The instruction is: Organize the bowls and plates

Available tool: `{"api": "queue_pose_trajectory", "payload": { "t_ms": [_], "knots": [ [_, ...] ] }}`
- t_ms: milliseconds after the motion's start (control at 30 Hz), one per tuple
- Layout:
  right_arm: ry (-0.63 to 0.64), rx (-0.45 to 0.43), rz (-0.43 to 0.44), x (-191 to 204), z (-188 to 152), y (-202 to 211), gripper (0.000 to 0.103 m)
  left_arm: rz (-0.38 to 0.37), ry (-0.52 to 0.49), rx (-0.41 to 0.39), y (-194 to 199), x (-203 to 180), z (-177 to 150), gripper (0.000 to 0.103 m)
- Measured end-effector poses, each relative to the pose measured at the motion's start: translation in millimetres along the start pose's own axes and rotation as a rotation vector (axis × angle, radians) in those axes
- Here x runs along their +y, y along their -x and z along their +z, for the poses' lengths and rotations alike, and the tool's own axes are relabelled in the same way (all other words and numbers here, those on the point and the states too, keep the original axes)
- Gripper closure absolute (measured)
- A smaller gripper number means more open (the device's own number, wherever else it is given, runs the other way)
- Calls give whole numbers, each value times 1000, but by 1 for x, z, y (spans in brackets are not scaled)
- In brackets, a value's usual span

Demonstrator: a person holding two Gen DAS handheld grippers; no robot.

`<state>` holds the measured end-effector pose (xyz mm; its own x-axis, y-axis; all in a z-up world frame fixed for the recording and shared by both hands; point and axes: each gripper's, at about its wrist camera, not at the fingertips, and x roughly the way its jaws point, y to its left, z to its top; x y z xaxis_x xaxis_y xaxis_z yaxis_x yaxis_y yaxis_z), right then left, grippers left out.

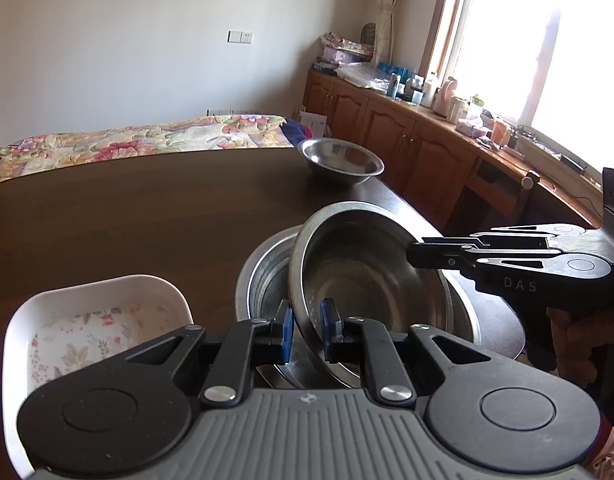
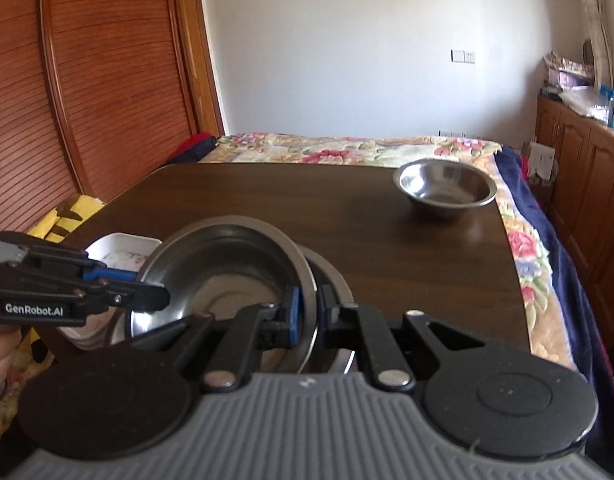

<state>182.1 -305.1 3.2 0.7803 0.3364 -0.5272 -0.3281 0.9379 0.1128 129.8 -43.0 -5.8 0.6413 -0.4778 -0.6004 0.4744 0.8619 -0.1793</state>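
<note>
The left wrist camera sat just behind its own tool (image 1: pixel 307 330), low over the near edge of the counter (image 1: pixel 147 208), close against the tilted steel bowl (image 1: pixel 359 276), and faced across it toward the bed (image 1: pixel 147 138) and the window-side cabinets (image 1: pixel 407 140) beyond. The right wrist camera sat equally close on the other side of that tilted steel bowl (image 2: pixel 227 268), behind its own tool (image 2: pixel 309 312), facing the bed (image 2: pixel 347 148) and a wooden sliding door (image 2: pixel 107 80). Both views shared that bowl, the far steel bowl (image 1: pixel 341 160) (image 2: pixel 445 188), the white dish (image 1: pixel 95 320) (image 2: pixel 123 250), the bed and each other's tool.
</note>
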Motion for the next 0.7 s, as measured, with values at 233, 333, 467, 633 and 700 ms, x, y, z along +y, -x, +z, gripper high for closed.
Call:
{"api": "queue_pose_trajectory", "payload": {
  "t_ms": [233, 333, 467, 633, 700],
  "knots": [
    [14, 15, -9, 2, -8, -4, 92, 17, -11, 20, -9, -1, -1, 88],
    [25, 17, -10, 3, -9, -7, 92, 32, -21, 20, -11, -1, -2, 88],
    [37, 16, -11, 2, -8, -9, 91, 52, -39, 13, -12, -3, -3, 88],
    [76, 18, -21, 8, -8, -10, 91, 81, -66, -2, -11, -7, -3, 87],
    [94, 21, -26, 9, -7, -11, 91, 86, -67, -7, -11, -7, -4, 82]
  ]
}}
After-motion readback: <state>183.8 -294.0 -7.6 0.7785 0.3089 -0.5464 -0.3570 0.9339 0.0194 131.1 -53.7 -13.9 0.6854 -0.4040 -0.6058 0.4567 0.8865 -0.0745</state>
